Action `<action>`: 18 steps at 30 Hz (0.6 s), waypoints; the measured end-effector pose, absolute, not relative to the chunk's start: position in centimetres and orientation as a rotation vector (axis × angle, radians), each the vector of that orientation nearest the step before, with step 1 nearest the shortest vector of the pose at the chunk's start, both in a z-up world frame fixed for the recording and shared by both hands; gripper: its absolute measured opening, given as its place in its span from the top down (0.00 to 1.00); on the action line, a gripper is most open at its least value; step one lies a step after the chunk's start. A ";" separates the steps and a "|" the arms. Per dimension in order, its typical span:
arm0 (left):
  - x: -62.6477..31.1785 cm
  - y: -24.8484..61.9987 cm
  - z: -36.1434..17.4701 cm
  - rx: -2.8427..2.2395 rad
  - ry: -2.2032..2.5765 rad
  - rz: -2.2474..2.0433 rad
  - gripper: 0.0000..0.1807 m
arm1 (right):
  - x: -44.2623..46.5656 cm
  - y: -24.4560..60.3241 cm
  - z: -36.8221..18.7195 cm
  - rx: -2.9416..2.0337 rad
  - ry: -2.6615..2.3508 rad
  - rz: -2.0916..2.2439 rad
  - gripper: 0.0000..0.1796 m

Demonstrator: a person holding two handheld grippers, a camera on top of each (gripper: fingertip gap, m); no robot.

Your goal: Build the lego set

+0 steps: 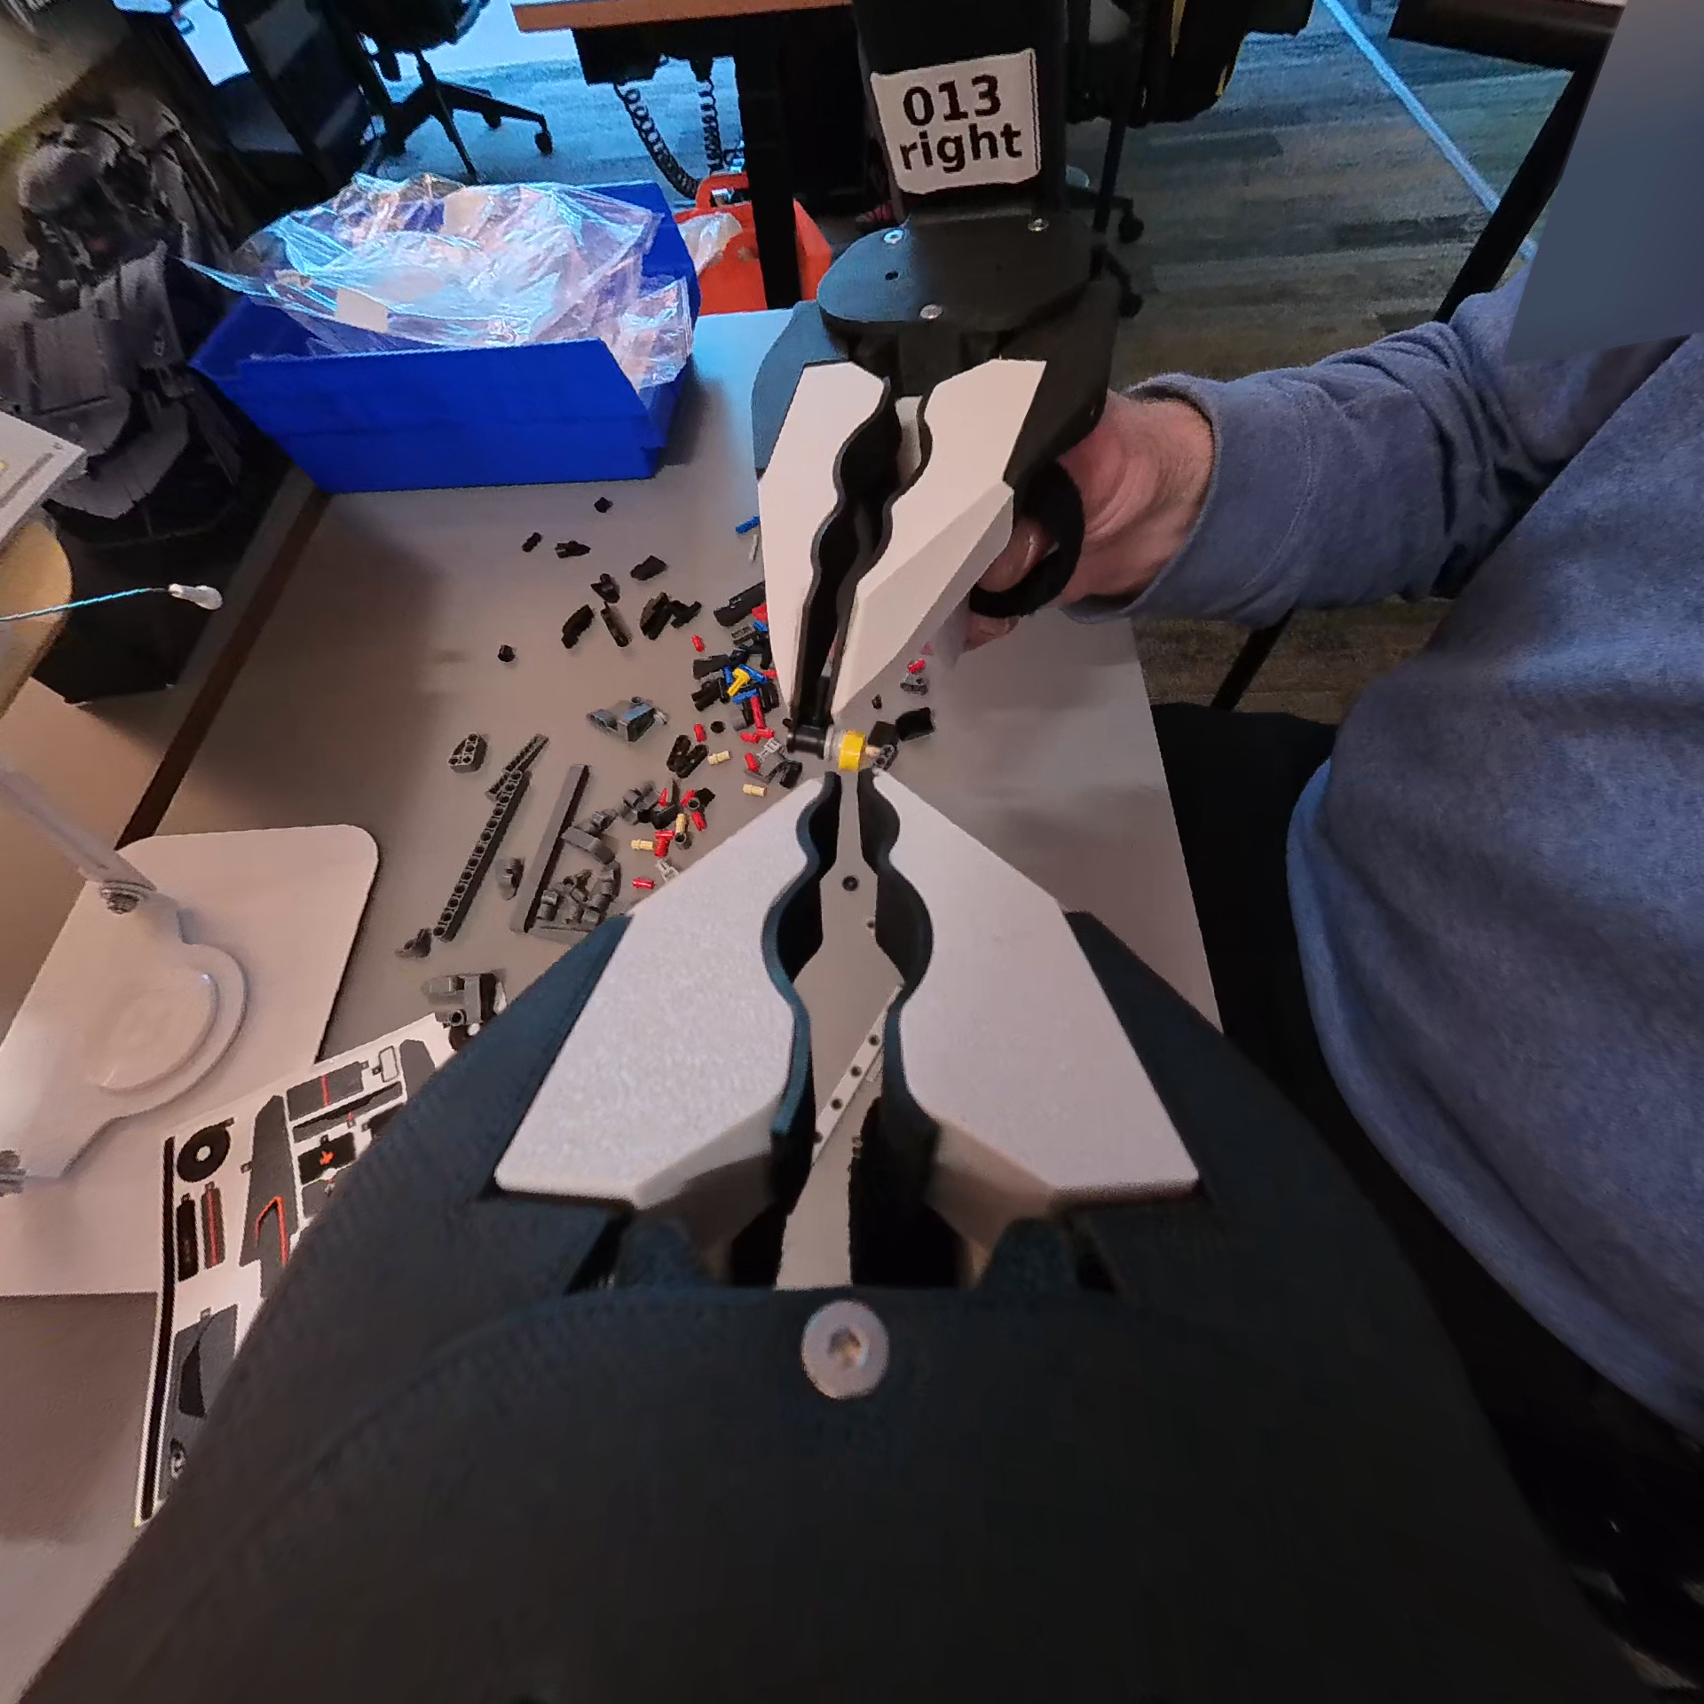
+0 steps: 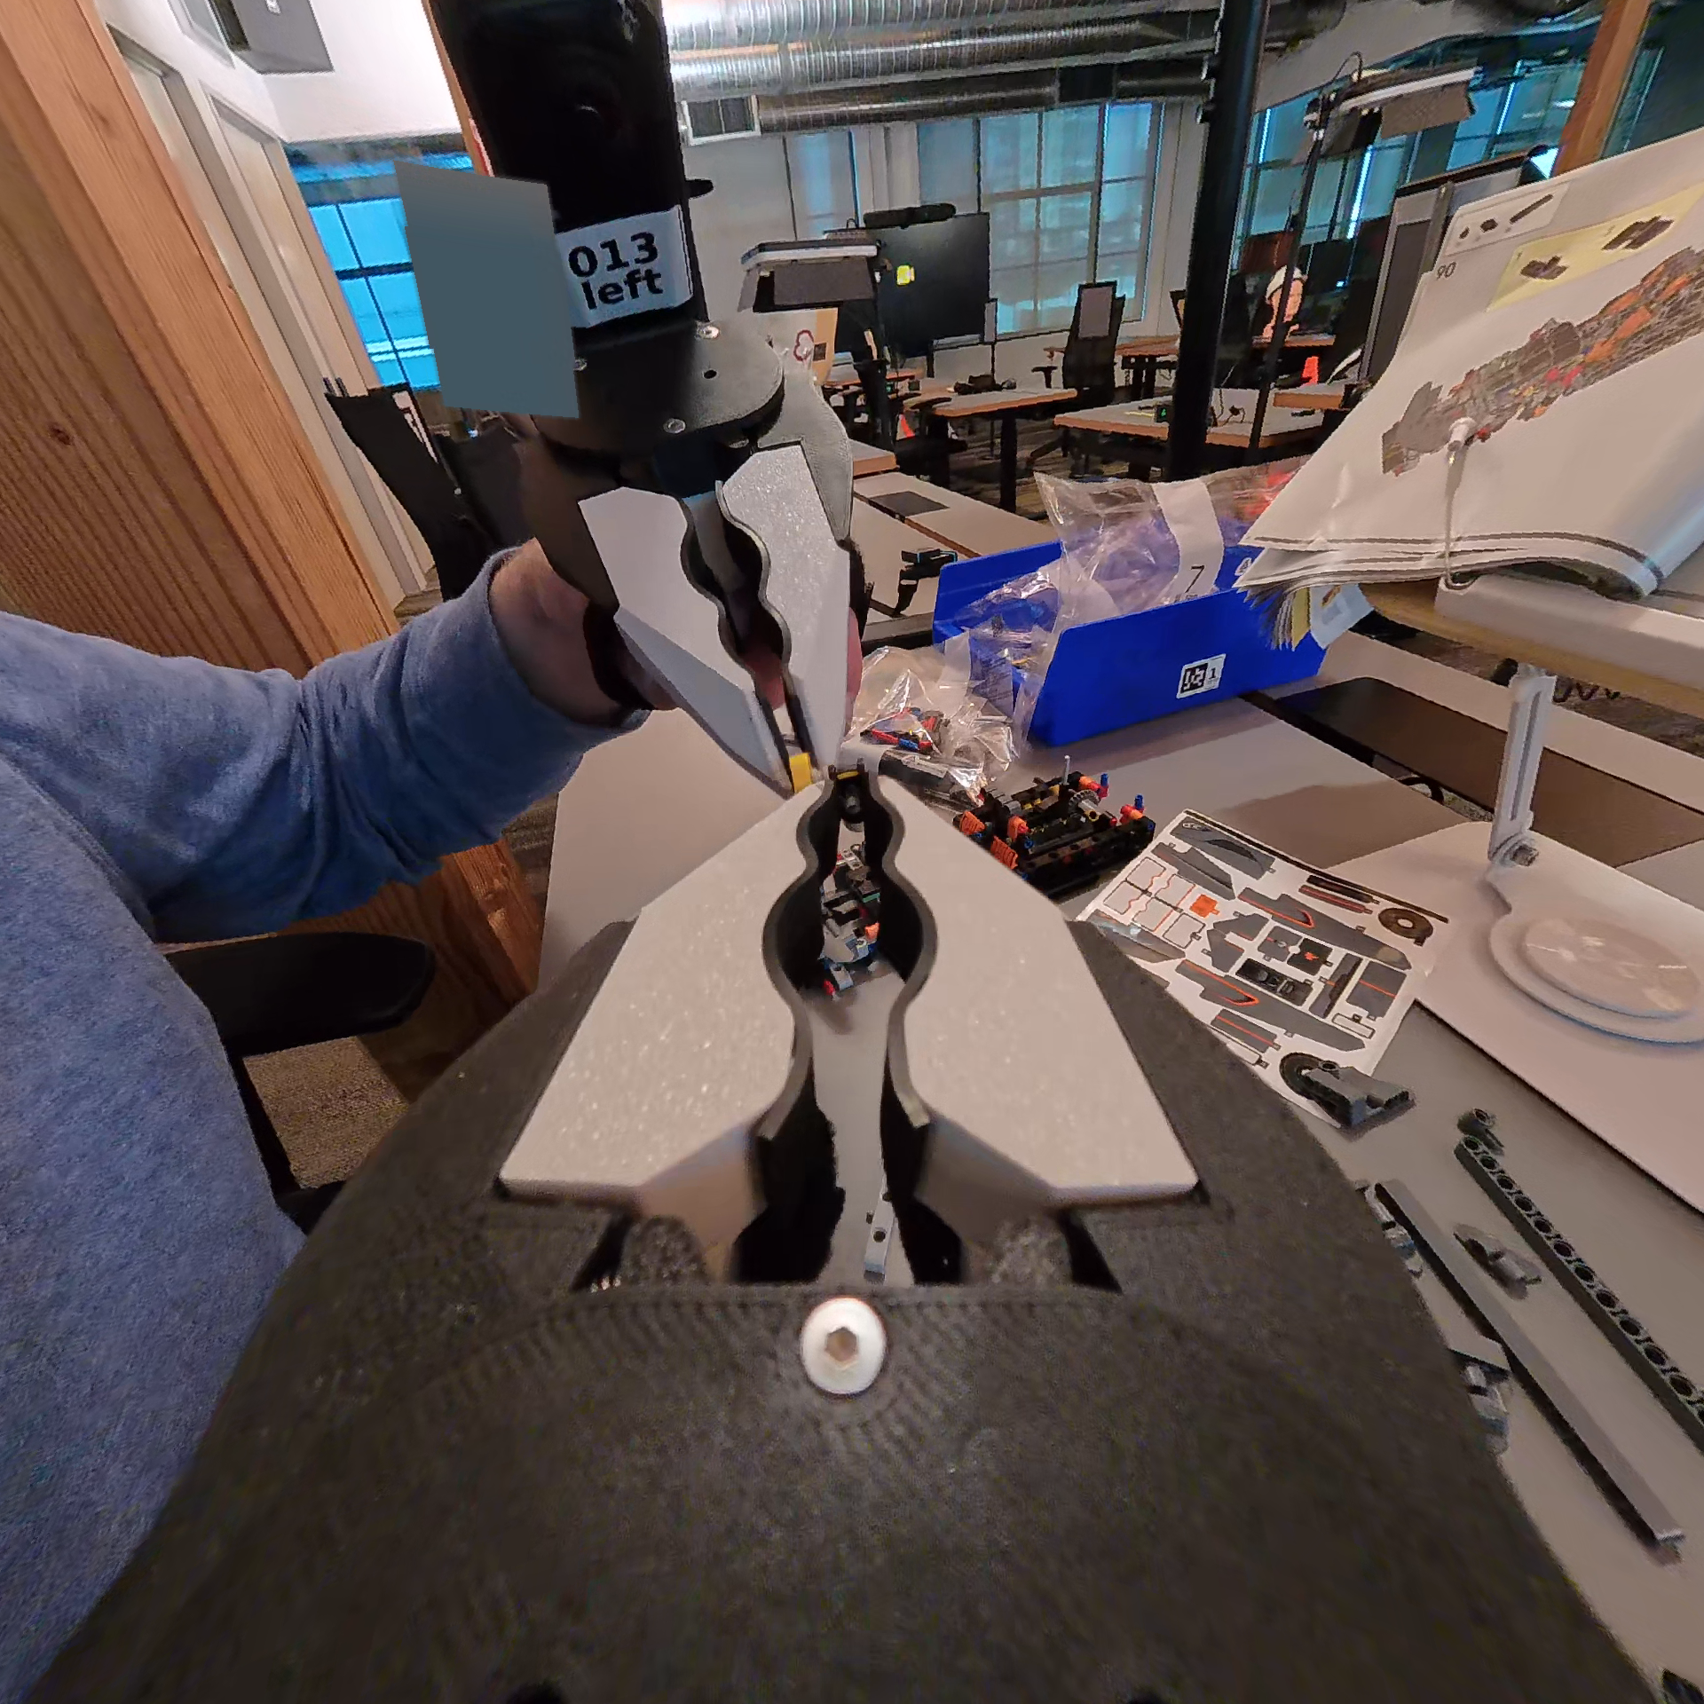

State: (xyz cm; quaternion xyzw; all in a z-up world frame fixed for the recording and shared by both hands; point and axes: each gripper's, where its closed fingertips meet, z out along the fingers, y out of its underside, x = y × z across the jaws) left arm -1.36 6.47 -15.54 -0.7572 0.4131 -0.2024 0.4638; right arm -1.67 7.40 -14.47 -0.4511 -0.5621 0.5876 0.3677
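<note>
Left claw point(image 1: 846, 784): white-and-black two-finger tool, fingers closed together at the tips, pinching a small yellow piece.
Right claw point(image 2: 850, 784): same build, tips closed on a small black piece, meeting the left tip-to-tip.
Hands: each in a blue sleeve, gripping a handle.

At ten o'clock on the table point(image 1: 387, 590) a blue bin point(image 1: 443, 406) brims with crumpled clear plastic bags point(image 1: 461, 258). At eight o'clock rests a white stand base point(image 1: 184, 968). Behind, at eleven o'clock, an office chair point(image 1: 452, 83) stands on carpet. A blue sleeve point(image 1: 1438, 479) crosses at three o'clock.
</note>
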 end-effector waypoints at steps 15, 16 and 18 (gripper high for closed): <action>-2.0 7.3 -14.5 -1.774 0.879 -0.444 0.93 | -1.3 8.6 -13.4 -1.167 -1.326 1.577 1.00; -2.1 7.4 -14.4 -1.757 0.867 -0.421 0.92 | -1.2 8.7 -13.3 -1.170 -1.313 1.594 1.00; -2.1 7.7 -14.2 -1.724 0.849 -0.366 0.91 | -1.1 9.0 -13.1 -1.177 -1.280 1.632 1.00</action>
